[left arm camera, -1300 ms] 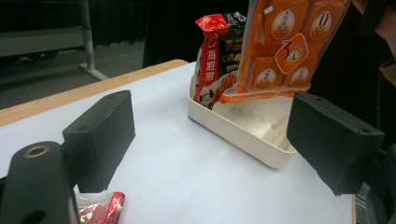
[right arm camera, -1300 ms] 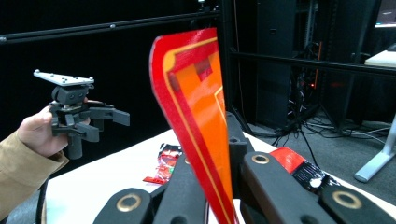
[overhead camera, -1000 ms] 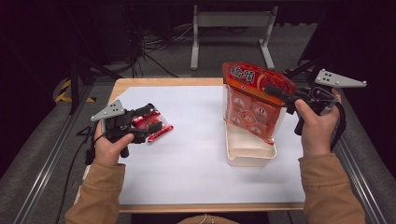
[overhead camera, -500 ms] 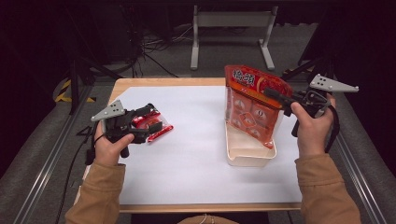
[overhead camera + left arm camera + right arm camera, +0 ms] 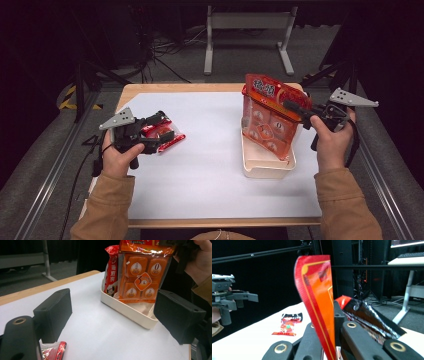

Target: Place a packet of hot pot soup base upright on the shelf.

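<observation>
Since a second ago, the right claw (image 5: 296,111) has lowered the orange snack bag (image 5: 270,117) so its bottom edge sits in the cream tray (image 5: 265,167); the left claw (image 5: 162,131) has kept its place. From the high view, the left claw hovers open over a small red packet (image 5: 162,137) on the white surface (image 5: 210,165).

Left gripper view: jaws wide apart, the bag (image 5: 142,275) upright in the tray (image 5: 130,312) beside a red pouch (image 5: 111,272).

Right gripper view: jaws clamped on the bag's top edge (image 5: 318,297).
</observation>
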